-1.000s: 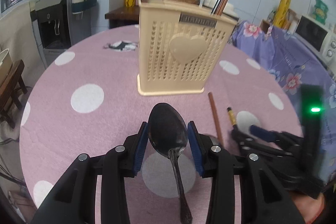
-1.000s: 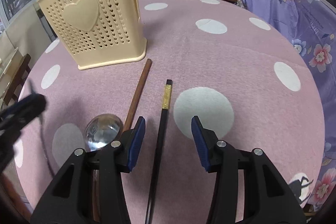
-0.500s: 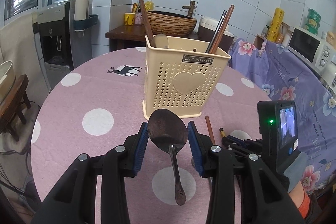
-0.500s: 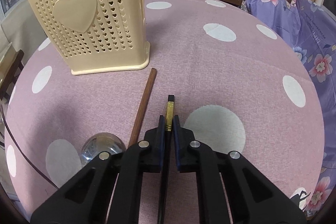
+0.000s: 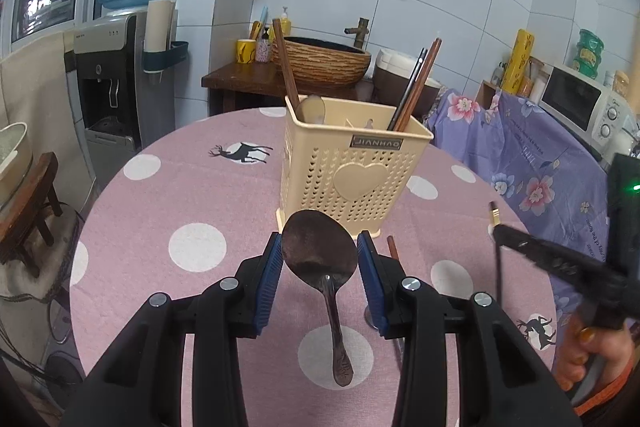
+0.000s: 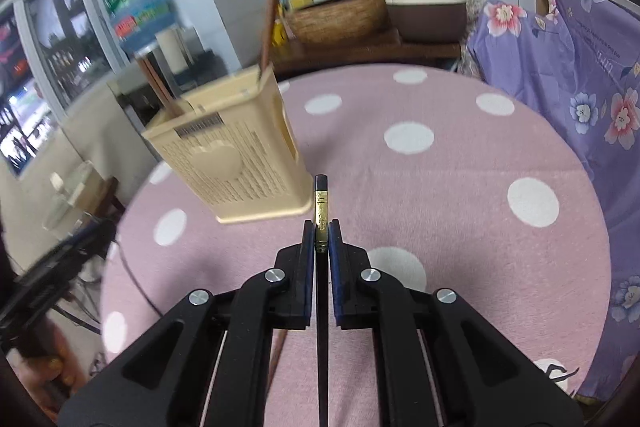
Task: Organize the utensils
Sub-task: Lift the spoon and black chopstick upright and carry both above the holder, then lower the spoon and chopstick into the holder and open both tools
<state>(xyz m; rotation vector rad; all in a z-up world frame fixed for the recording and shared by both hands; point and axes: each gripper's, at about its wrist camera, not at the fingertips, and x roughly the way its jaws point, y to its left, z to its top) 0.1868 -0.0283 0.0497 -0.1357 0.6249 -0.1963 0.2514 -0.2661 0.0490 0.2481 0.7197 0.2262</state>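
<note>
My left gripper (image 5: 319, 259) is shut on the bowl of a dark metal spoon (image 5: 320, 251) and holds it above the table, handle hanging down. The cream utensil basket (image 5: 352, 167) stands just beyond it, with chopsticks and a spoon inside. My right gripper (image 6: 321, 227) is shut on a black chopstick with a gold band (image 6: 321, 207), lifted off the table, right of the basket (image 6: 236, 163). The right gripper also shows in the left wrist view (image 5: 500, 233). A brown chopstick (image 5: 393, 247) lies on the table; part of it is hidden.
The round table has a pink cloth with white dots (image 5: 196, 247). A purple floral cover (image 5: 532, 167) lies to the right. A water dispenser (image 5: 116, 79) and a wooden counter with a woven bowl (image 5: 320, 63) stand behind. Another metal piece (image 5: 370, 319) lies behind my left finger.
My right gripper closed on the black chopstick and lifted it off the table. My left gripper rose with the spoon in it.
</note>
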